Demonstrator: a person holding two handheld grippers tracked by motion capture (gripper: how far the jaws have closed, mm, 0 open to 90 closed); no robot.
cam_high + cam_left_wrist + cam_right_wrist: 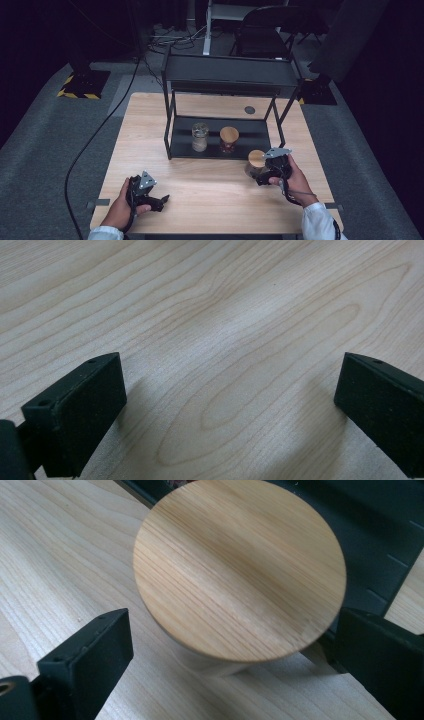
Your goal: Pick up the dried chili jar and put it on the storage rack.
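Pale grained worktop [210,195] carries a black metal rack [225,135] holding two jars, the wood-lidded jar [256,161] before it beside the right gripper [267,172]; left gripper [225,405] jaws apart over bare wood; right gripper jaws flank, unclosed, that round lid [240,570].

Table [210,190] lit brightly from above; surroundings left near black. High view soft, slightly grainy. Gripper views sharp on wood grain; soft shadows cast beneath jaws. Wooden lid [240,570] evenly lit, near edge slightly blurred.
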